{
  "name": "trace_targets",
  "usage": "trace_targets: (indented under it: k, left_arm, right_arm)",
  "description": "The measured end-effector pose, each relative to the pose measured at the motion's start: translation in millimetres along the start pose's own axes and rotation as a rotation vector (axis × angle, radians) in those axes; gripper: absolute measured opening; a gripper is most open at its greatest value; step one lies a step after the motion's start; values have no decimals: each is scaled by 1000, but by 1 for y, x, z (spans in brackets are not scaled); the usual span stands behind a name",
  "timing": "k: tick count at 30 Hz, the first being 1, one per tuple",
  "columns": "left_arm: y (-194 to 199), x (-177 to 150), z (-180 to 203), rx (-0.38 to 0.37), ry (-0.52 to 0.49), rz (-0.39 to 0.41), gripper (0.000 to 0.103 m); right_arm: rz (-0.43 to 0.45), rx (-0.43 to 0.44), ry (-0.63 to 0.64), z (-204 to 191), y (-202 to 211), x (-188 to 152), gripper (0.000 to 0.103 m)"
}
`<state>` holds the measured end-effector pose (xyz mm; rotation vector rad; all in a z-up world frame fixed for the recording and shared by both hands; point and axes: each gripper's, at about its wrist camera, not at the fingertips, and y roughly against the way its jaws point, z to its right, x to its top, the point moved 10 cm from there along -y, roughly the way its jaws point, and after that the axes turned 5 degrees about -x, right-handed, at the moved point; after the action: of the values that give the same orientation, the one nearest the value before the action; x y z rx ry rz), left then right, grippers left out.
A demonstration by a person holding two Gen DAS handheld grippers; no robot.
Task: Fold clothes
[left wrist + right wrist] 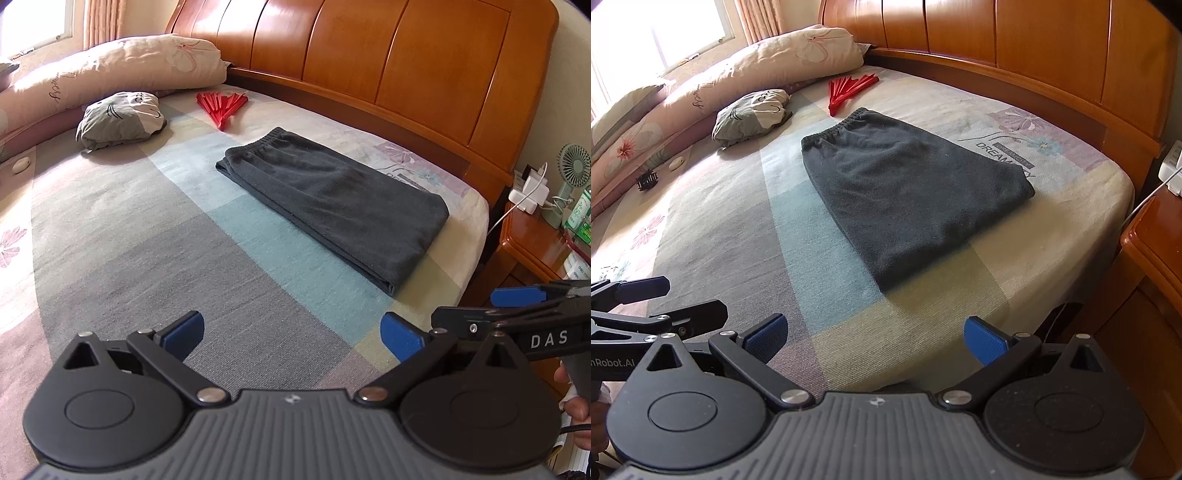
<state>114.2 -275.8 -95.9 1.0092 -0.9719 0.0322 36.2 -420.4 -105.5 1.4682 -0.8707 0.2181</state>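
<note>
Left wrist view shows the dark trousers (pixel 332 201) folded flat on the bed sheet (pixel 122 236), near the wooden headboard (pixel 406 62); a red fan (pixel 221 105) lies beyond the waistband; my left gripper (pixel 291 334) hangs above the sheet, jaws wide, holding nothing; my right gripper (pixel 875 338) also gapes empty, well apart from the trousers.

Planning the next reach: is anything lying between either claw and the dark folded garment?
Nothing visible. Only bare bedsheet separates the left claw and right claw from the dark folded garment.
</note>
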Motion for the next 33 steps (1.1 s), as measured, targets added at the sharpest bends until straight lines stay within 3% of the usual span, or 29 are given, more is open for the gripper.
trace_targets:
  k: [33]
  left_arm:
    - [-6, 1, 0, 1, -10, -12, 101]
  right_arm:
    - [-4, -6, -5, 1, -3, 2, 103]
